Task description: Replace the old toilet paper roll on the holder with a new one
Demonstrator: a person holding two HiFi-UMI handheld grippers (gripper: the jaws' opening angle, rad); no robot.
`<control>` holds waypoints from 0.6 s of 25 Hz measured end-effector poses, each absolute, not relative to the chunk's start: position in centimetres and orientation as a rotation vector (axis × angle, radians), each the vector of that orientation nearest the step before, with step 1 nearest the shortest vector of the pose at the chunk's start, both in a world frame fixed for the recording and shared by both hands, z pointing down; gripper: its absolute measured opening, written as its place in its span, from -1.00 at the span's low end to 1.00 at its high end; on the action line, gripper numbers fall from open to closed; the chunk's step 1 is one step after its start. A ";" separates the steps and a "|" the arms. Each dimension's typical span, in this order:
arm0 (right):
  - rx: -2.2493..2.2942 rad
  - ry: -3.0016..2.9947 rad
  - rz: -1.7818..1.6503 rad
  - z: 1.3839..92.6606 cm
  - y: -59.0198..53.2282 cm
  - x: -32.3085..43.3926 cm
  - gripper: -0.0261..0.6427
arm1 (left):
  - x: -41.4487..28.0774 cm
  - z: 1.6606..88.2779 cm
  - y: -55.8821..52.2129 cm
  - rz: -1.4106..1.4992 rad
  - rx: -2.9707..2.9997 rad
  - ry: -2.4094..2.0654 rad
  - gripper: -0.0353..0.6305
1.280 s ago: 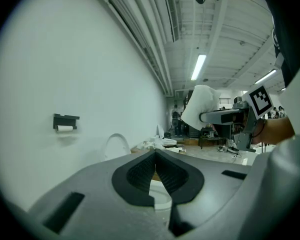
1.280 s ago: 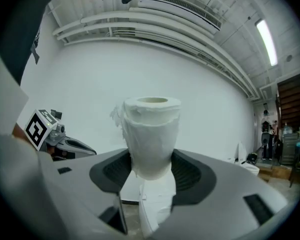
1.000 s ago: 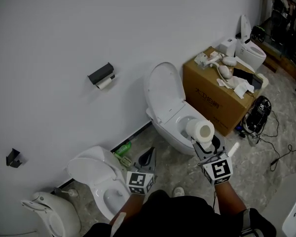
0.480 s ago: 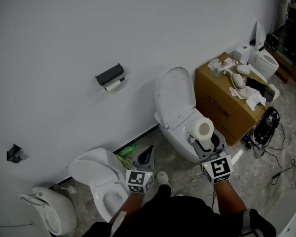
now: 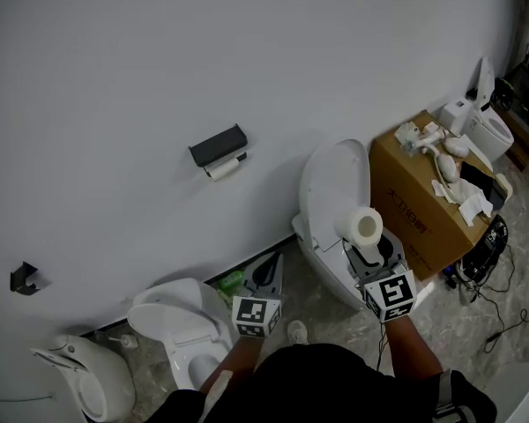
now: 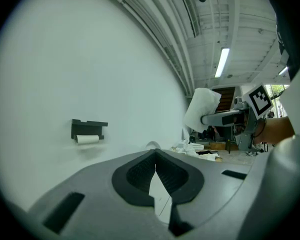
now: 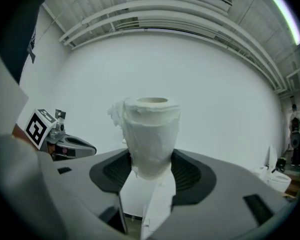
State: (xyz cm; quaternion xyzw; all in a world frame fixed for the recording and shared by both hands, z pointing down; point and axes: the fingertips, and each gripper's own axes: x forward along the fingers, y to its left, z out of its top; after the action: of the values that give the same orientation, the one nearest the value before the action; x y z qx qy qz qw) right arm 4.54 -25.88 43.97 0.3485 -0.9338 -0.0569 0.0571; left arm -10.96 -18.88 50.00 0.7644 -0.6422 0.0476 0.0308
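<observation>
Toilet paper roll [image 5: 363,226], the new one, is held upright between the pads of the right hand-held gripper [image 7: 151,156]. The jaws are set wide on its lower half, and the paper is seen to be pinched in there. It is judged light, soft and easily crushed. A loose torn edge at its upper left could unwind. A gentle hold across the wound sides, as now, or on the stiffer core, would be advised.

The left hand-held gripper [image 6: 155,153] is closed, with nothing in it.

The holder [image 5: 218,145] is fixed to the wall at about ten o'clock from the toilet paper roll and well apart from it. A thin old roll [image 5: 222,169] hangs just under its dark cover, so the swap is judged not yet begun.

A cardboard box [image 5: 419,205] at three o'clock is shut, with white odds laid on top. A toilet [image 5: 335,183] with its lid raised stands behind the toilet paper roll; what lies in its bowl cannot be told.
</observation>
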 end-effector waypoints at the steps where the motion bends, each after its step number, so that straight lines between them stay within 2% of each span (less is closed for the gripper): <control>1: 1.044 -2.831 -0.166 44.1 -26.6 3.7 -0.21 | -11.5 49.6 -19.5 0.136 2.365 -1.984 -0.88; 15: 0.881 -2.859 -0.167 44.5 -30.5 -8.2 -0.21 | -20.9 48.5 -24.4 0.142 2.348 -2.038 -0.88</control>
State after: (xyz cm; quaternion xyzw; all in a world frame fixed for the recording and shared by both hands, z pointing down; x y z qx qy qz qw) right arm -8.23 -30.55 44.53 0.2932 -0.9517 -0.0556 0.0725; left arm -20.95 -24.35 48.49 0.7543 -0.6548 0.0457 0.0149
